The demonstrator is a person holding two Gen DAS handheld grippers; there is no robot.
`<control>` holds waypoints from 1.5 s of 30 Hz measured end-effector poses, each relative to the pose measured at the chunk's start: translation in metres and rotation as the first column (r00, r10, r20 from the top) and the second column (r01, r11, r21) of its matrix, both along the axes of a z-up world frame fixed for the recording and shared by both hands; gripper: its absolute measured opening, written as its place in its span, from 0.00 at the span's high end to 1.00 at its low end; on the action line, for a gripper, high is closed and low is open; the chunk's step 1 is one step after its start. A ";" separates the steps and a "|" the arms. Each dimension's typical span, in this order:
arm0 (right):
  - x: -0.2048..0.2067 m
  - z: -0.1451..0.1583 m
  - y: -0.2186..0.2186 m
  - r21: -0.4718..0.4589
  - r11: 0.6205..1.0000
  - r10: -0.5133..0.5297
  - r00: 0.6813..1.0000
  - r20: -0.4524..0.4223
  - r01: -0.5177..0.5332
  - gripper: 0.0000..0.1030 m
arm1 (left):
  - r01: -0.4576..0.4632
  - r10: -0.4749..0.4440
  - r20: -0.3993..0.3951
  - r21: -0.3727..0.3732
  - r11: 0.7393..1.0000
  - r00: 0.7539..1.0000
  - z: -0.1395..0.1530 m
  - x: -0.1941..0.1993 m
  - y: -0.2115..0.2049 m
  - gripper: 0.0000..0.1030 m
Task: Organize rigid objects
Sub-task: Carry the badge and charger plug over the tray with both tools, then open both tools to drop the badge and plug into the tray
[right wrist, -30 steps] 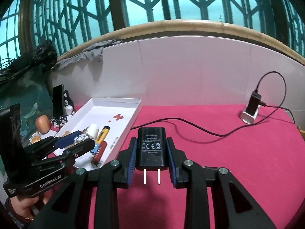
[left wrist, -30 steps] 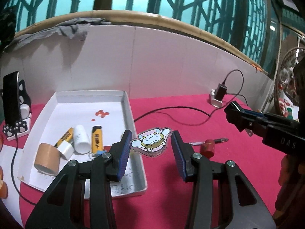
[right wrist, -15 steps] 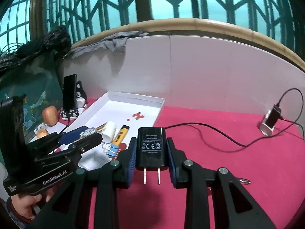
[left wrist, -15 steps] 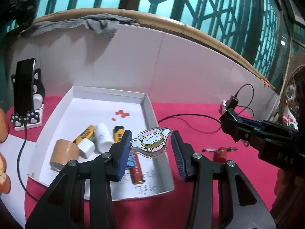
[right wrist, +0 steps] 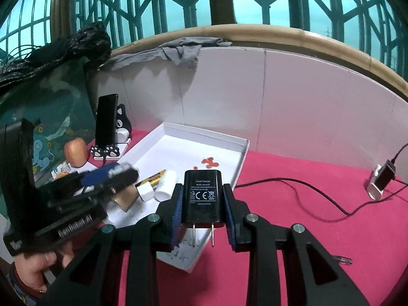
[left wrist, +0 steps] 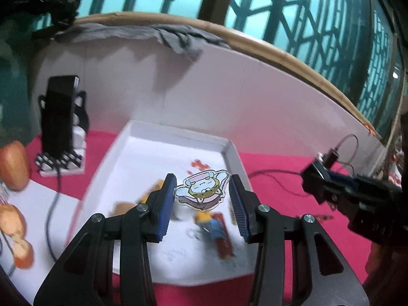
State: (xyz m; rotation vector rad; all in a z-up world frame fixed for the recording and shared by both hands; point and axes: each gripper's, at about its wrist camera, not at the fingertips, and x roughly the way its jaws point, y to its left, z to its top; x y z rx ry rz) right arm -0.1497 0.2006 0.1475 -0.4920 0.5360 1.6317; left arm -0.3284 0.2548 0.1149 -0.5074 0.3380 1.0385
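My left gripper (left wrist: 202, 201) is shut on a flat cartoon acrylic charm (left wrist: 202, 190) and holds it above the white tray (left wrist: 176, 135), over its right half. My right gripper (right wrist: 202, 210) is shut on a black travel charger (right wrist: 202, 199), prongs pointing back at the camera, above the tray's near right corner (right wrist: 242, 155). The left gripper (right wrist: 97, 186) also shows in the right wrist view, over the tray's left side. The right gripper (left wrist: 339, 191) shows at the right of the left wrist view.
In the tray lie a tape roll (right wrist: 126, 199), a white bottle (right wrist: 165, 185), a yellow marker (right wrist: 153, 178), a lighter and a brown bar (left wrist: 223, 239). A phone on a cat stand (right wrist: 107, 130), an apple (right wrist: 76, 151), a cable (right wrist: 293, 191) and plugged device (right wrist: 381, 181) stand around.
Both grippers have moved left, from over the red cloth to above the tray, each still holding its object. The left wrist view is blurred by the motion.
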 end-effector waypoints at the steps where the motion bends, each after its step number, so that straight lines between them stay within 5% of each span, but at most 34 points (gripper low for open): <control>1: -0.001 0.000 0.003 -0.003 1.000 0.002 1.000 -0.003 -0.002 0.72 | -0.021 0.021 -0.004 0.007 1.000 1.000 0.004 -0.006 0.006 0.59; 7: -0.016 -0.006 0.026 -0.034 0.999 0.015 1.000 0.007 -0.014 0.72 | -0.075 0.074 -0.011 -0.043 0.996 0.997 0.007 -0.025 0.051 0.59; 13: -0.029 -0.031 0.067 -0.113 0.994 0.004 1.000 0.010 -0.003 0.72 | -0.075 0.070 -0.034 -0.164 0.984 0.997 -0.021 -0.020 0.093 0.59; 24: -0.043 -0.078 0.100 -0.221 0.975 -0.017 0.999 0.040 0.026 0.71 | -0.128 0.110 -0.098 -0.201 0.971 0.989 -0.043 -0.018 0.103 0.58; 26: -0.047 -0.077 0.098 -0.203 0.979 -0.003 0.998 0.061 0.015 0.63 | -0.144 0.130 -0.083 -0.192 0.971 0.988 -0.040 -0.022 0.102 0.41; 27: -0.048 -0.076 0.097 -0.193 0.981 -0.002 0.998 0.066 0.014 0.39 | -0.156 0.144 -0.079 -0.185 0.970 0.986 -0.038 -0.024 0.101 0.15; 28: -0.049 -0.074 0.094 -0.174 0.985 -0.009 0.997 0.074 0.022 0.12 | -0.174 0.164 -0.072 -0.172 0.970 0.984 -0.036 -0.027 0.100 0.02; 29: -0.048 -0.073 0.092 -0.158 0.987 -0.015 0.997 0.076 0.027 0.07 | -0.199 0.190 -0.071 -0.152 0.968 0.979 -0.033 -0.030 0.097 0.00; 34: -0.048 -0.068 0.081 -0.128 0.991 -0.024 0.998 0.058 0.031 0.03 | -0.281 0.273 -0.085 -0.108 0.954 0.958 -0.022 -0.040 0.085 0.00; 45: -0.044 -0.067 0.056 -0.106 0.993 -0.043 0.998 0.047 0.048 0.00 | -0.249 0.247 -0.035 -0.093 0.964 0.968 -0.009 -0.033 0.057 0.00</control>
